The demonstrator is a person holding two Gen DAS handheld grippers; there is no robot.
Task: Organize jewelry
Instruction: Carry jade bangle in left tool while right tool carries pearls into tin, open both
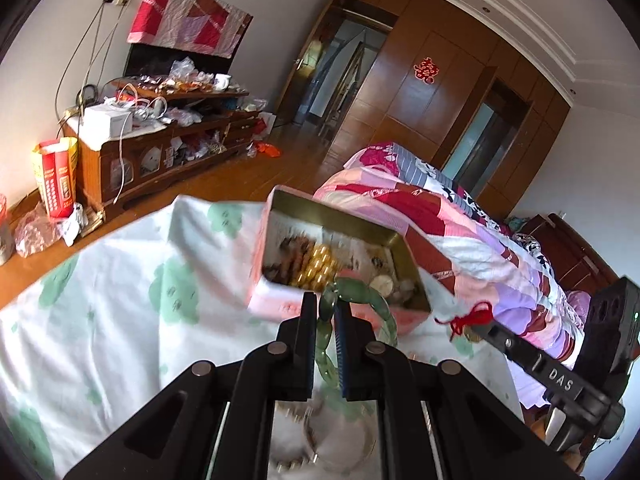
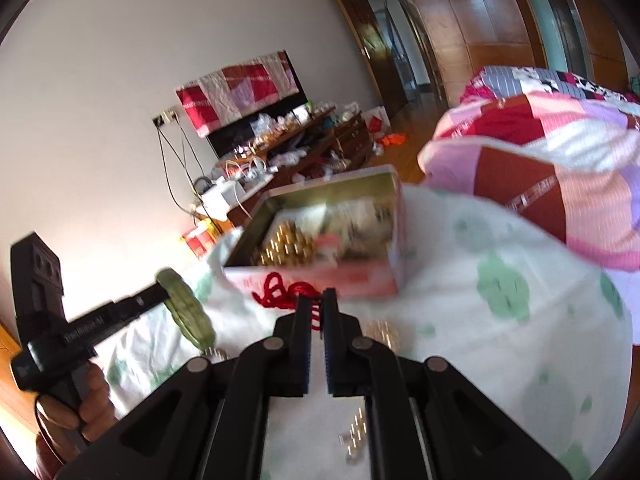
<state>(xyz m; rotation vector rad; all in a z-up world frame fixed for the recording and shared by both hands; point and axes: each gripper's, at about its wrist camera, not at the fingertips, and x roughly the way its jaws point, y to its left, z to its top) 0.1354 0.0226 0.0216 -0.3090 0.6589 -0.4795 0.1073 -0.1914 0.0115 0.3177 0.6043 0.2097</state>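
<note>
A pink tin box (image 1: 276, 300) lies open on the white and green sheet (image 1: 120, 300), with gold beads (image 1: 318, 266) and other pieces inside. Just in front of it, my left gripper (image 1: 325, 300) is shut on a green jade bracelet (image 1: 384, 308), which hangs below the fingers. My right gripper (image 2: 317, 300) is shut on a red cord (image 2: 276, 286) that trails along the box's near wall (image 2: 360, 278). In the right wrist view the left gripper (image 2: 164, 286) and the bracelet (image 2: 188, 312) are at the left, held by a hand (image 2: 92, 396). Loose gold beads (image 2: 382, 332) lie on the sheet.
A patchwork quilt (image 1: 460, 216) is bunched up right of the box. A cluttered wooden cabinet (image 1: 160, 140) stands by the far wall across the wooden floor (image 1: 248, 172). More small gold pieces (image 2: 356, 428) lie on the sheet below my right gripper.
</note>
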